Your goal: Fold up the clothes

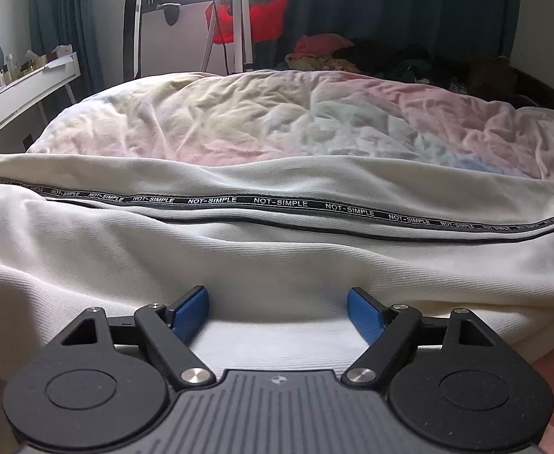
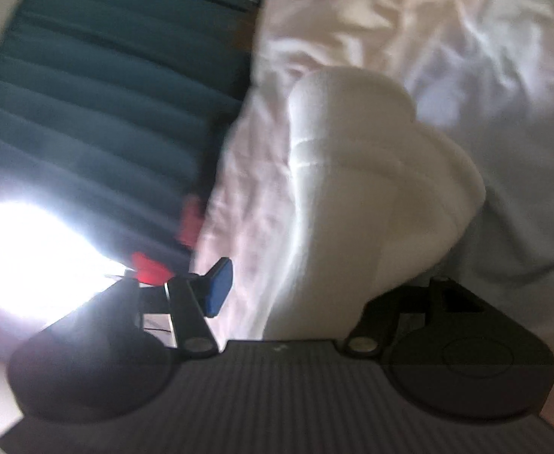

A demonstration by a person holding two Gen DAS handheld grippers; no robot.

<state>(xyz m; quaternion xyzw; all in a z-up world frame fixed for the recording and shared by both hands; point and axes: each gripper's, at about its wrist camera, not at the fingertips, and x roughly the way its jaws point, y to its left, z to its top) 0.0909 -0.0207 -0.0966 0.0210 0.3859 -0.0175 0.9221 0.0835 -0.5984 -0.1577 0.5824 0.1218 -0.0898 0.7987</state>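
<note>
The white garment (image 1: 262,249) lies across the bed (image 1: 277,121), and both its ends are cut off by the frame. The left gripper (image 1: 277,312) stands released, its blue pads (image 1: 190,314) apart over a fold of cloth. The right view is blurred: the right gripper (image 2: 311,287) has a bunch of the garment (image 2: 352,174) between its fingers, which hides one pad, so I cannot tell if it grasps it.

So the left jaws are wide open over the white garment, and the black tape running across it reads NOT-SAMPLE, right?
Nearly. In the left wrist view the left gripper does stand with its jaws wide open over the white garment, but the black tape running across it reads NOT-SIMPLE, repeated along its length, not NOT-SAMPLE.
</note>
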